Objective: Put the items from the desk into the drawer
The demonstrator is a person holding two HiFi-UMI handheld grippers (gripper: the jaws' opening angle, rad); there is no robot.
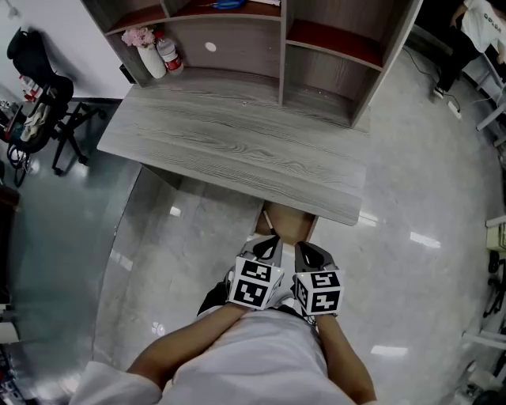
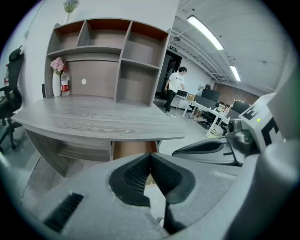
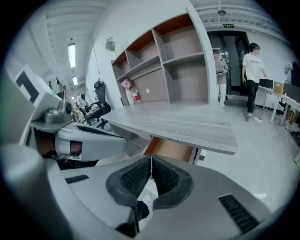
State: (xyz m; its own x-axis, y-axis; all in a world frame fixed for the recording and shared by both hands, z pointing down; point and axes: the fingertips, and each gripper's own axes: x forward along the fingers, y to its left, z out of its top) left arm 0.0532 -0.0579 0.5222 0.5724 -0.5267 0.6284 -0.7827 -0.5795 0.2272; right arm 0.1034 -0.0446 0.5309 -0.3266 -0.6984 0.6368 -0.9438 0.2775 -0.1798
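Note:
The grey wooden desk (image 1: 237,150) has a bare top under its shelf unit. Beneath its front edge a brown drawer (image 1: 288,225) stands pulled out; its inside is mostly hidden. My left gripper (image 1: 269,245) and right gripper (image 1: 311,253) hang side by side close to the person's body, just in front of the drawer. Both are shut with nothing between the pads. In the left gripper view, the left gripper (image 2: 150,155) points at the drawer (image 2: 133,149). In the right gripper view, the right gripper (image 3: 151,159) points at the drawer (image 3: 171,149).
A white vase of pink flowers (image 1: 149,54) and a red-labelled bottle (image 1: 168,55) stand at the desk's back left under the shelves. A blue item (image 1: 226,4) lies on an upper shelf. A black chair (image 1: 39,111) stands left of the desk. A person (image 3: 253,70) stands far off.

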